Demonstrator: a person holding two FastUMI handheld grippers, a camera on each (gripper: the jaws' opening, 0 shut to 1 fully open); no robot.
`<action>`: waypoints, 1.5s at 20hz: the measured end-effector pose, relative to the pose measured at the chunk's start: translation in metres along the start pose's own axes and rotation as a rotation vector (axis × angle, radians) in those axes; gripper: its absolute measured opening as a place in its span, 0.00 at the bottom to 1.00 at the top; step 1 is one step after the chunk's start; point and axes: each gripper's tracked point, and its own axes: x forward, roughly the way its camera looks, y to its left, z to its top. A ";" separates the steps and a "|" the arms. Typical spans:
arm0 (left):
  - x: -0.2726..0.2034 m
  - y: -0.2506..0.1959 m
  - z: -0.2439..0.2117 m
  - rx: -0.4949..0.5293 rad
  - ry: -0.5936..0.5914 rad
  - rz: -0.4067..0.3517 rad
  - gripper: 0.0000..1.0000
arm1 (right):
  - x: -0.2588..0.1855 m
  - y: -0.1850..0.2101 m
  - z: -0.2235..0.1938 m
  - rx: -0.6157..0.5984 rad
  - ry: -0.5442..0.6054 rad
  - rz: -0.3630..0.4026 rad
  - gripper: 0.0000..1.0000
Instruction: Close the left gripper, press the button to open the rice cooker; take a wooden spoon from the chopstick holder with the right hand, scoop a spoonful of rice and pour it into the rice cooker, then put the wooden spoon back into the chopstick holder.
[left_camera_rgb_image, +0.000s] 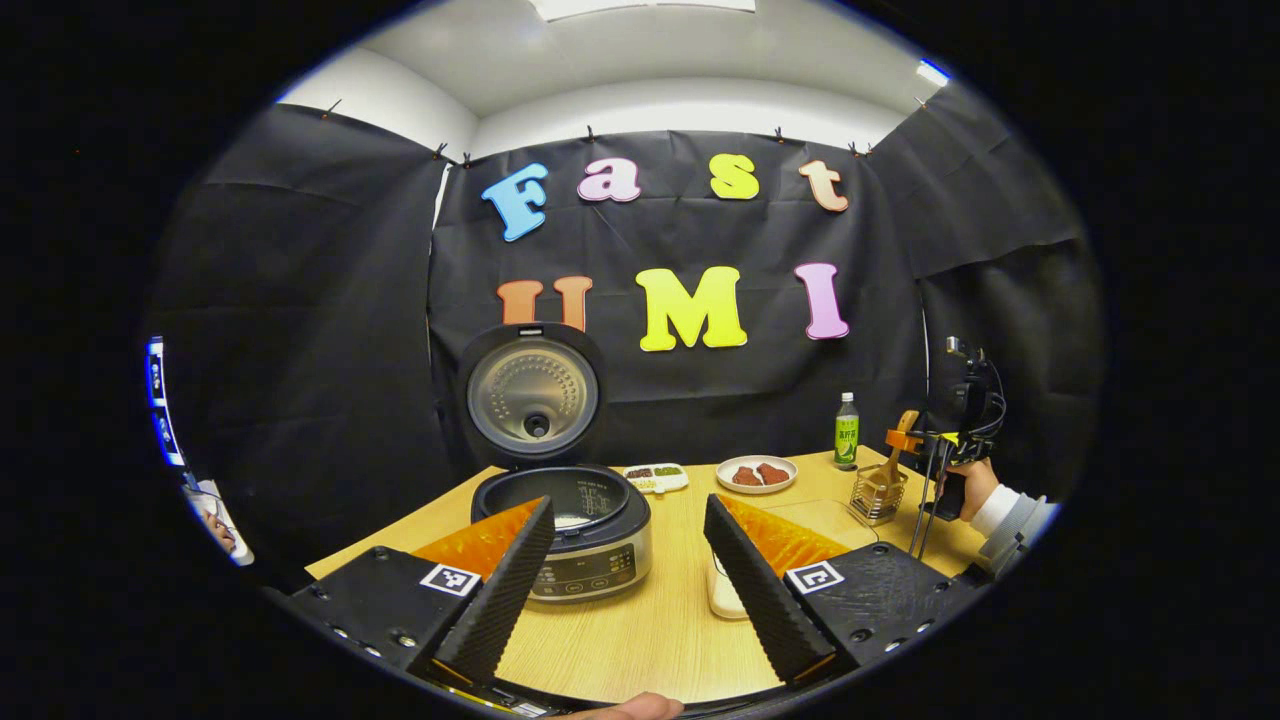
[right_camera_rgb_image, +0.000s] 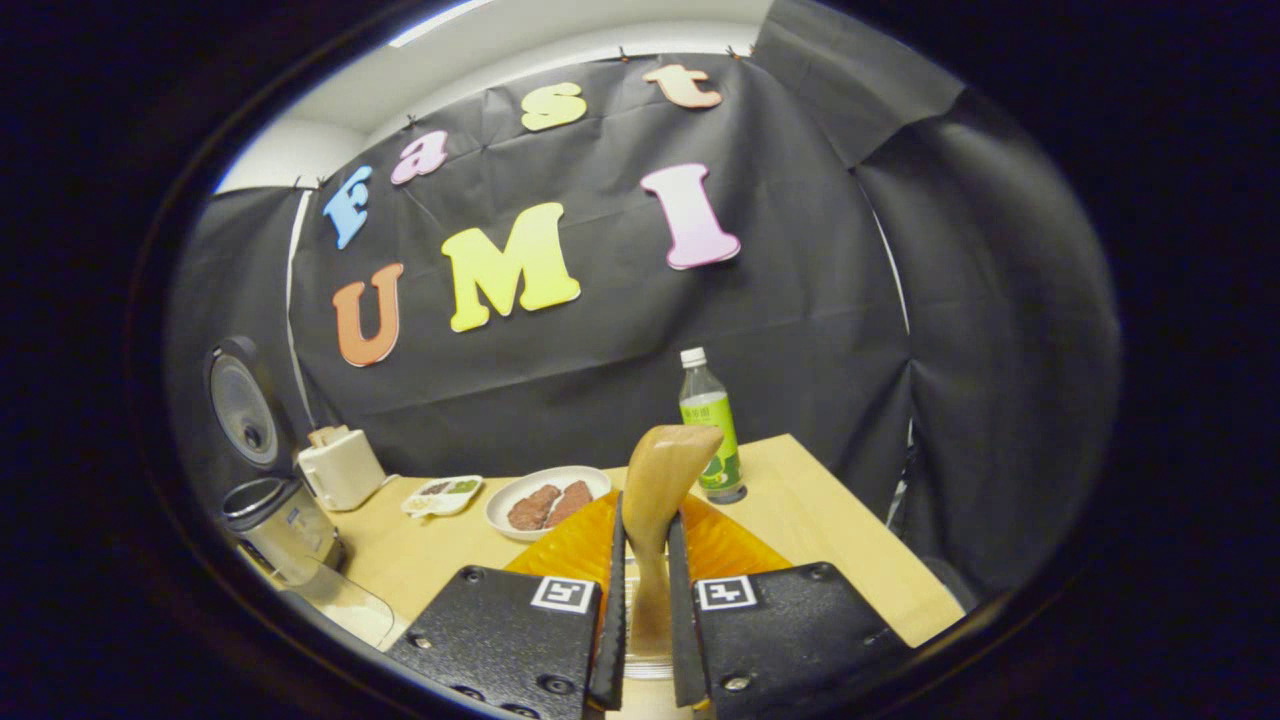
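Clamped between the right gripper's (right_camera_rgb_image: 645, 610) two fingers is the pale wooden spoon (right_camera_rgb_image: 662, 480), its handle running up between them and its bowl standing above the fingertips. In the left gripper view the same gripper (left_camera_rgb_image: 935, 450) hangs over the wire chopstick holder (left_camera_rgb_image: 878, 492) near the right edge of the light wooden tabletop (left_camera_rgb_image: 660, 620), a hand in a white-cuffed sleeve (left_camera_rgb_image: 975, 488) gripping it; whether the spoon's lower end has cleared the holder I cannot tell.

The step in hand looks like drawing the spoon out of the holder. It would go best with a straight upward lift, the fingers kept firm on the handle so the spoon does not twist, and the lower end clear of the wire rim before swinging toward the rice.

Left gripper (left_camera_rgb_image: 628, 540) has its fingers spread wide, holding and touching nothing. Between them sits the silver rice cooker (left_camera_rgb_image: 580, 540) toward the left of the tabletop, its round lid (left_camera_rgb_image: 532, 395) standing upright and open, the inner pot exposed. A white container (left_camera_rgb_image: 722, 590), probably the rice, shows just beside the left gripper's right-hand finger.

Along the far edge lie a small white tray of mixed bits (left_camera_rgb_image: 655, 476), a white plate with two brown pieces (left_camera_rgb_image: 757, 474), and a green-labelled clear bottle (left_camera_rgb_image: 846, 432).
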 end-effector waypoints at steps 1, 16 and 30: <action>-0.002 0.004 0.000 -0.005 -0.005 0.006 0.96 | -0.002 0.006 0.003 -0.009 -0.008 0.001 0.23; -0.045 0.038 -0.010 -0.070 -0.005 0.011 0.96 | -0.089 0.111 0.077 -0.162 -0.106 0.056 0.18; -0.082 0.047 0.004 -0.047 -0.091 0.014 0.96 | -0.119 0.224 -0.011 -0.181 -0.009 0.170 0.18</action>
